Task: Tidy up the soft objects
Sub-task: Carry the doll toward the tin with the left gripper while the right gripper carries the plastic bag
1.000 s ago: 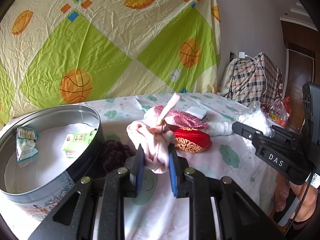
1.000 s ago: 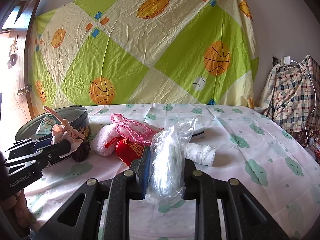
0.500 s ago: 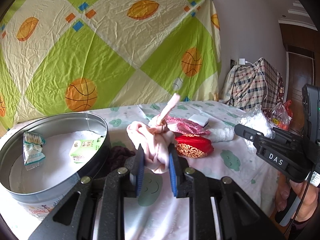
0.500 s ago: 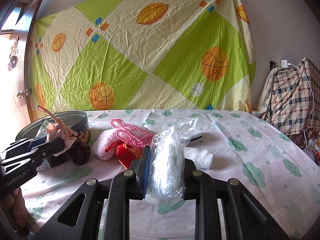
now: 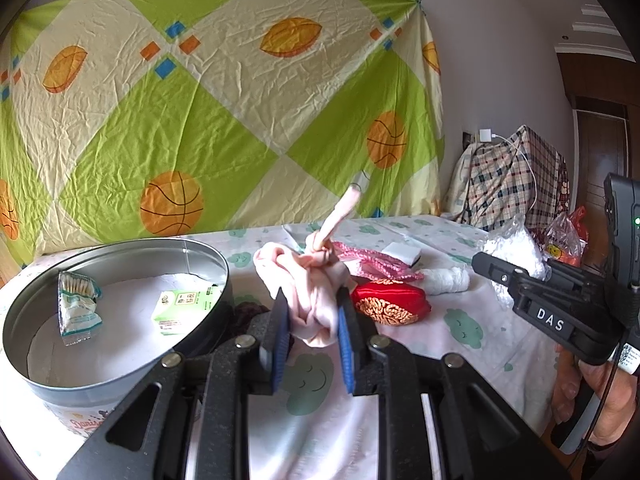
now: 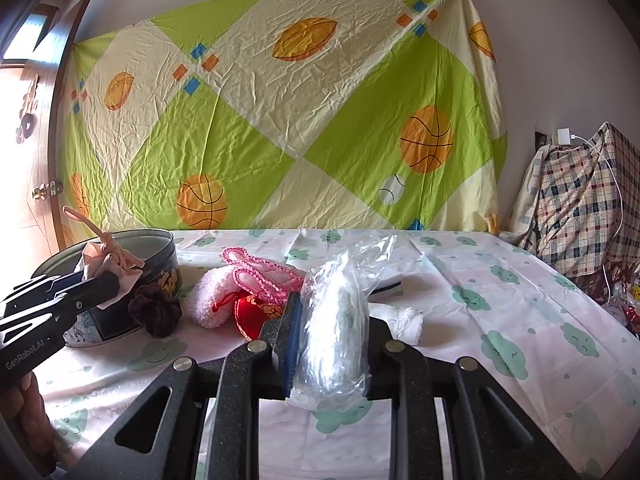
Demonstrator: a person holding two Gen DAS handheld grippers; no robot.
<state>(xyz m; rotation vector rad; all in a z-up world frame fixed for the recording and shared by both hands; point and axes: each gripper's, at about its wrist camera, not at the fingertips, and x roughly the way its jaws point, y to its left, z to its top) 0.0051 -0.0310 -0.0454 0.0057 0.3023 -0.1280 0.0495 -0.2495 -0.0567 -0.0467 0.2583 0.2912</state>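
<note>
My left gripper [image 5: 311,320] is shut on a knotted pale pink cloth [image 5: 310,284], held just right of the round metal tin [image 5: 120,252]; from the right wrist view the same cloth [image 6: 110,260] hangs at the tin's [image 6: 160,268] rim. My right gripper [image 6: 330,340] is shut on a clear plastic bag of white stuff [image 6: 336,320], also visible as the bag [image 5: 516,248] at the right of the left wrist view. On the bed lie a red embroidered pouch [image 5: 386,308], pink knitted slippers [image 6: 260,276], a dark brown yarn ball [image 6: 156,312] and a white rolled cloth [image 5: 446,280].
The tin holds a pack of cotton swabs [image 5: 76,304] and a small green-white box [image 5: 184,304]. A white sponge [image 5: 400,250] lies behind the slippers. A plaid-covered pile [image 6: 580,196] stands at the right. A ball-patterned sheet [image 6: 280,120] hangs on the wall.
The left wrist view has tilted upward a little, so the tin and bed sit lower in the frame. Both grips stay the same; the right gripper has not moved.
</note>
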